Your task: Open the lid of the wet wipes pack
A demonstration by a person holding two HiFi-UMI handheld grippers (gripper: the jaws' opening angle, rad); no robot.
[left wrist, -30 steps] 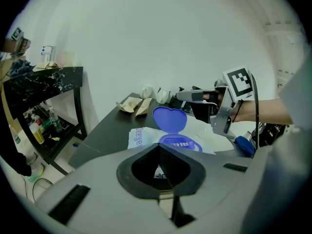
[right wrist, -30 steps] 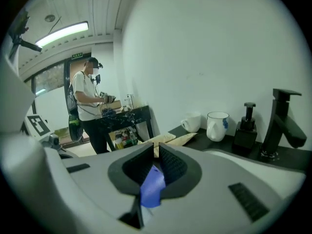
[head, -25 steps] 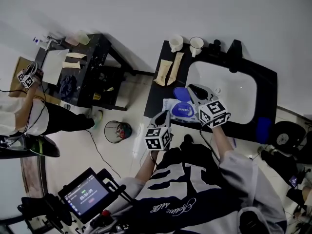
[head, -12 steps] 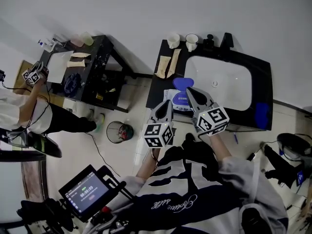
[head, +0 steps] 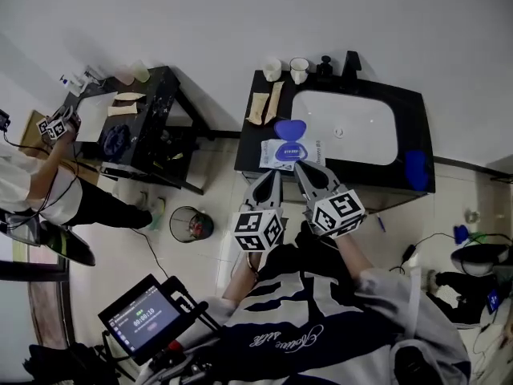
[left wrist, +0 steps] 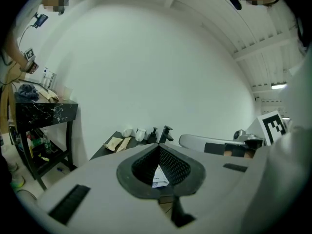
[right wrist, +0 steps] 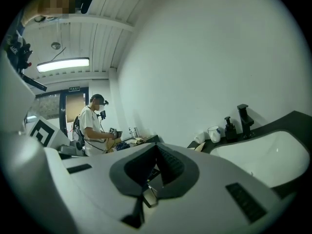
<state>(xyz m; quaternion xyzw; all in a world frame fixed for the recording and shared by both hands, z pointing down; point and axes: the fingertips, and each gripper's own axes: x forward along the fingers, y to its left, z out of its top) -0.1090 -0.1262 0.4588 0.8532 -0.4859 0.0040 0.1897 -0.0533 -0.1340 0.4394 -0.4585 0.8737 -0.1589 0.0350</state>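
Note:
The wet wipes pack (head: 287, 155) lies flat on the black counter (head: 250, 147), left of the sink. It is white with a blue label, and its blue lid (head: 290, 128) stands flipped open on the far side. Both grippers hang apart from the pack on the near side of the counter, level with each other. In the head view my left gripper (head: 272, 176) points at the pack's near edge, and my right gripper (head: 301, 168) sits beside it. In their own views the left gripper (left wrist: 159, 148) and the right gripper (right wrist: 156, 147) are shut with nothing held.
A white sink basin (head: 345, 131) fills the counter's right part, with a black faucet (head: 350, 61), a soap bottle (head: 325, 64) and two cups (head: 272, 69) at the back. Tan packets (head: 256, 107) lie far left. Another person (head: 32, 175) works at a second black table (head: 152, 111); a bin (head: 191, 223) stands on the floor.
Both grippers drew back from the pack toward me and rose. The right gripper, earlier at the blue lid, has left it; the lid stays open.

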